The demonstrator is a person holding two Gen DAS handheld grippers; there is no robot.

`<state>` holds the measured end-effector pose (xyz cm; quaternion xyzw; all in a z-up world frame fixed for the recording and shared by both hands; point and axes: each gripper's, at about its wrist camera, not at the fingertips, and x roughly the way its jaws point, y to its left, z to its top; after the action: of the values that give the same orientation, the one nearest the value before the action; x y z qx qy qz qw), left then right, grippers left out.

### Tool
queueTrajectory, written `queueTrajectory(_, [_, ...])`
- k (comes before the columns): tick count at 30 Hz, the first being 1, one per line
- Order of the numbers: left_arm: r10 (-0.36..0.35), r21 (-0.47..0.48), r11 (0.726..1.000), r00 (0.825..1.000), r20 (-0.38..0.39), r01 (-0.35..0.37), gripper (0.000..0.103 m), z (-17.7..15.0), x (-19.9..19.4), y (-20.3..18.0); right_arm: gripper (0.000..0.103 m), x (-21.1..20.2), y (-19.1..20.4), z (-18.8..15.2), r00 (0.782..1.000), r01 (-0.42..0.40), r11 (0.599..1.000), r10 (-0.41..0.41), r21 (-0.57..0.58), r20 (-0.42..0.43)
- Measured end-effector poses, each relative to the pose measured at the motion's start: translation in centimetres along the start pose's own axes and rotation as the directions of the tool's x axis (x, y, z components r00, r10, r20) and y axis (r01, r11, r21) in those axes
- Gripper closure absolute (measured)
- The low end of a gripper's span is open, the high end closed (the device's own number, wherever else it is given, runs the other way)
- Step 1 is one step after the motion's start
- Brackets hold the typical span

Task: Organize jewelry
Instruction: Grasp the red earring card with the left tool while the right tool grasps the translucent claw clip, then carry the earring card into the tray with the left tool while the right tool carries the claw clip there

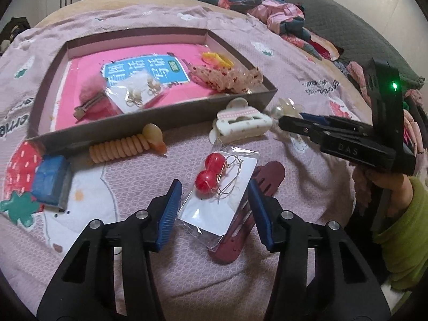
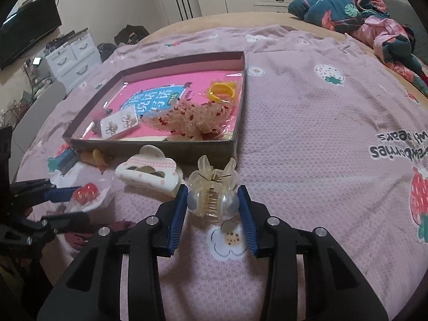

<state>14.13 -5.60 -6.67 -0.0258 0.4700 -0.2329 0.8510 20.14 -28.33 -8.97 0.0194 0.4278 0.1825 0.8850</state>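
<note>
A shallow grey box point(image 1: 160, 123) lined in pink lies on the bed and holds a fuzzy pink clip, a pearl earring card, a lace bow and a yellow ring. My left gripper point(image 1: 214, 187) is open around a bagged card of red ball earrings point(image 1: 216, 184), which lies over a maroon clip point(image 1: 248, 214). My right gripper point(image 2: 212, 198) has its pads against the sides of a clear claw clip point(image 2: 212, 195) that rests on the sheet; it also shows in the left wrist view point(image 1: 287, 119). The box appears in the right wrist view point(image 2: 203, 149) too.
A white and pink claw clip point(image 1: 240, 123), an orange coil hair tie point(image 1: 125, 145) and a blue block point(image 1: 52, 180) lie in front of the box. Clothes point(image 2: 355, 8) are piled at the far right of the bed. A drawer unit point(image 2: 72, 58) stands at left.
</note>
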Motion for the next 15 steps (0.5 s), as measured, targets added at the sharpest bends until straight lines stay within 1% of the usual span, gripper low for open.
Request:
queueTrajectory(6, [0.031, -0.027, 0.999, 0.999, 0.045, -0.029, 0.061, 0.1, -1.9, 0.9, 0.066, -2.3, 0.9, -0.3, 0.999, -0.028, 1.0, 0.029, -0.014, 0.026])
queueTrajectory(10, [0.051, -0.051, 0.998, 0.996, 0.072, -0.047, 0.061, 0.1, -3.2, 1.7, 0.066, -3.7, 2.4, 0.2, 0.997, -0.054, 0.997, 0.057, -0.051, 0.053])
queueTrajectory(15, [0.096, -0.077, 0.993, 0.99, 0.102, -0.088, 0.061, 0.2, -4.7, 2.9, 0.066, -4.5, 4.2, 0.9, 0.994, -0.079, 0.993, 0.085, -0.091, 0.069])
